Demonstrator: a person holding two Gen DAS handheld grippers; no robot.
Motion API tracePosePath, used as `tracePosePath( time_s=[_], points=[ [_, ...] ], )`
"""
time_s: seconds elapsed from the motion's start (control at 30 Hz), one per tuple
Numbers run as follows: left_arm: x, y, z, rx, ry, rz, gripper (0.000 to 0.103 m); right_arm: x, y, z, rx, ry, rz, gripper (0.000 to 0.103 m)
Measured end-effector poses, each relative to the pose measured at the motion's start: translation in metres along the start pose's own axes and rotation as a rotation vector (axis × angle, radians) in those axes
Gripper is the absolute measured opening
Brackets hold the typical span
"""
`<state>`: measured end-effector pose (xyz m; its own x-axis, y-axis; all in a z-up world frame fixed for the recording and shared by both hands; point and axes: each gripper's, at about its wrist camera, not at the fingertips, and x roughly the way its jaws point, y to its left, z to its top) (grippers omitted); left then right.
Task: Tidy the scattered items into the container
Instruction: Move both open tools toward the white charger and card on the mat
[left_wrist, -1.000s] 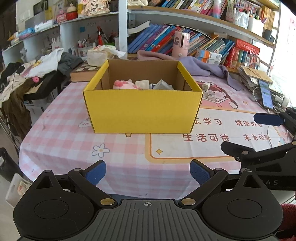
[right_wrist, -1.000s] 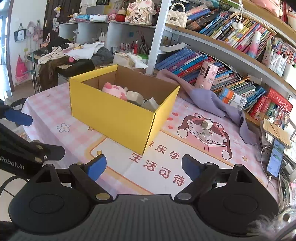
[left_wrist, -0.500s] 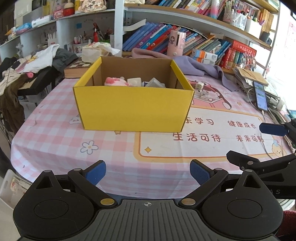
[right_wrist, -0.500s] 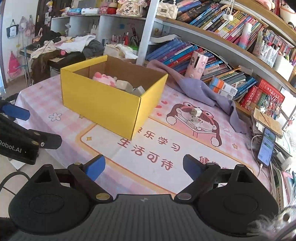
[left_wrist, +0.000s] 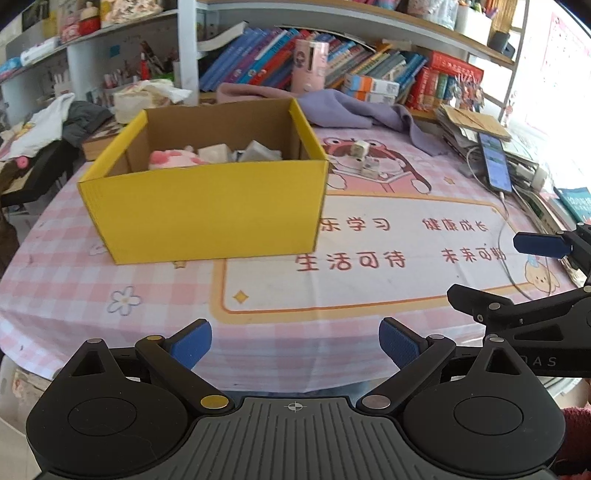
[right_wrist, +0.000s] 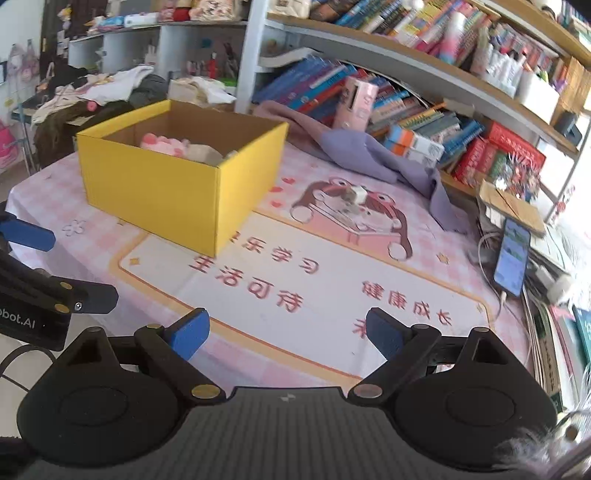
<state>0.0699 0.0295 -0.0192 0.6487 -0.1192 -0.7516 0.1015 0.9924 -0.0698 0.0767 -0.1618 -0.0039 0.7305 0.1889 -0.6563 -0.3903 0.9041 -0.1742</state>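
The yellow cardboard box stands open on the pink checked tablecloth, with a pink plush toy and pale items inside. A few small white items lie loose on the cartoon print to its right, also seen from the right wrist as small white items beyond the box. My left gripper is open and empty over the table's near edge. My right gripper is open and empty too, to the right of the left one. Each appears at the other view's edge: right gripper, left gripper.
A purple cloth is draped at the back of the table below crowded bookshelves. A phone on a cable and stacked papers line the right edge. A pink canister stands behind the box. Clothes are piled at the far left.
Both grippers have shifted to the right along the table's near edge, so the box has slid leftward in both views. Both pairs of jaws stayed open and empty.
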Motion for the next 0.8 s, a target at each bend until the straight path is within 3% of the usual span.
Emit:
tracePosePath(
  time_s=[0.8],
  points=[
    [0.065,-0.084,0.048,0.074,0.029,-0.083,0.099,0.038,-0.104,0.002,0.066,0.033,-0.072,0.092]
  ],
)
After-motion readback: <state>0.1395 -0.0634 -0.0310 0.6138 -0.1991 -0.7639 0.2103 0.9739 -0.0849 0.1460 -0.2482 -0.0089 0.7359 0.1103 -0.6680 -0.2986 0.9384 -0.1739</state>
